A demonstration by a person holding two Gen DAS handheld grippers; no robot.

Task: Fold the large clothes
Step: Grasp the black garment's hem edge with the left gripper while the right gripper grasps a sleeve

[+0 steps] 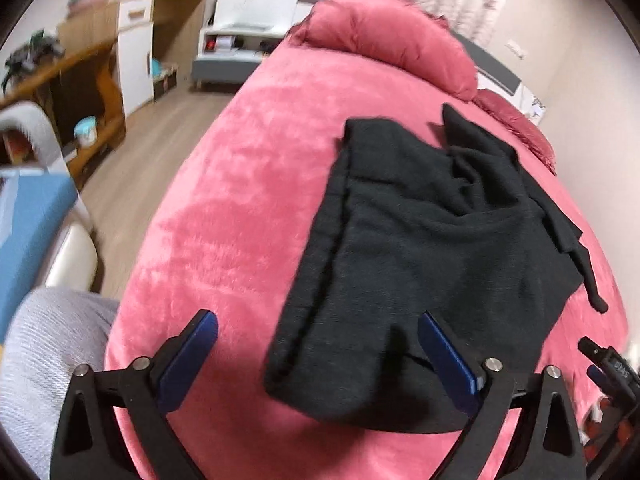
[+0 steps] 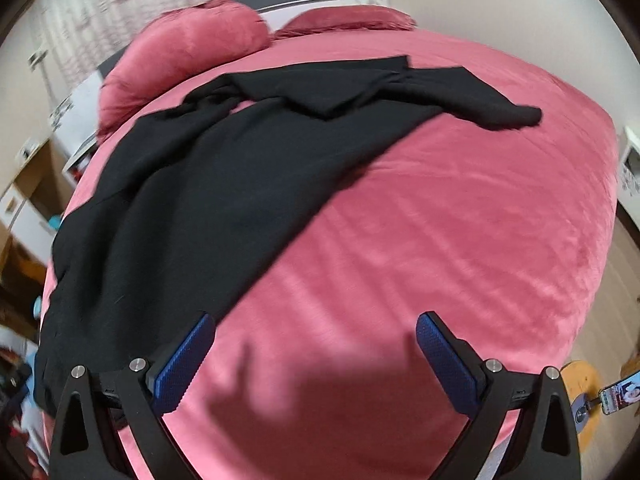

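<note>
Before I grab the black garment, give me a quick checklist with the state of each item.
1. Left tongs open: ok.
2. Right tongs open: ok.
3. Garment flat on the bed: not ok, bunched near the top.
4. Sleeve laid out: not ok, folded across.
5. Near hem between left tongs: ok.
6. Right tongs over garment: not ok, over bare blanket.

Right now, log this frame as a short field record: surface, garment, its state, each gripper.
surface: pink bedspread
garment: black garment, lying on the bedspread
garment state: partly folded, rumpled at the far end, one sleeve stretched out sideways
left gripper: open, above the garment's near edge, holding nothing
right gripper: open, above bare bedspread, beside the garment
pillows: pink pillow at the head
</note>
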